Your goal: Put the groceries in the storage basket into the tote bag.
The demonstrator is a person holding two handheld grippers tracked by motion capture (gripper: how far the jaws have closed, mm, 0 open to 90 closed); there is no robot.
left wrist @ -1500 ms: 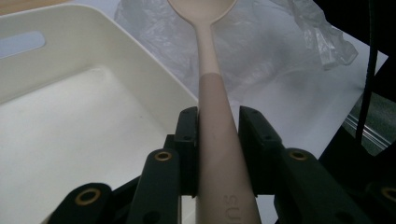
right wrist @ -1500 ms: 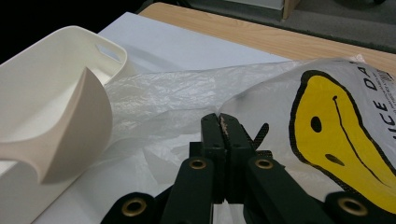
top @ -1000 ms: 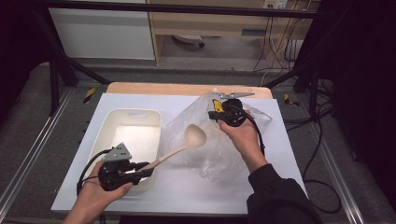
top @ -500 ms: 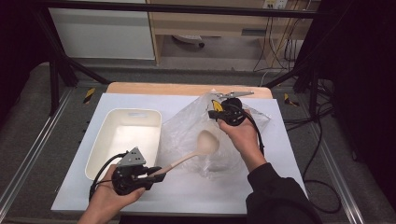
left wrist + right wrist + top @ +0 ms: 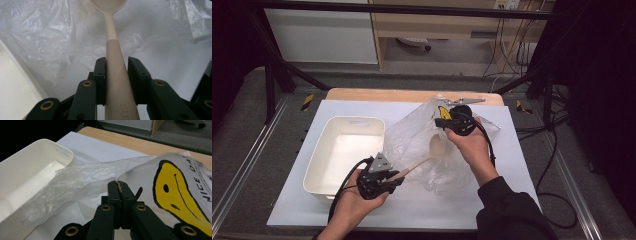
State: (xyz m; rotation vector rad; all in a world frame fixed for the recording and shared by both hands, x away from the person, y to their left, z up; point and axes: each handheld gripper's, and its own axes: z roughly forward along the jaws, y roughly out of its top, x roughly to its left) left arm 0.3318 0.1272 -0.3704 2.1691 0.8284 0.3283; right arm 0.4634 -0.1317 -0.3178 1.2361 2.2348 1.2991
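High view | spoon (image 5: 424, 158) bowl moved from tub (image 5: 343, 150) into bag (image 5: 422, 145)

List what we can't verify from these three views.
- Spoon bowl: top cut off by the frame edge in the left gripper view; in the high view it is veiled by the plastic bag.
- Bag contents: hidden by crinkled film in the high view.
- Right gripper pinch: the bag's film hides how much of it sits between the shut jaws.
- Bag print: cut off by the right gripper view's edge.
- Bin near corner: hidden by the left gripper.
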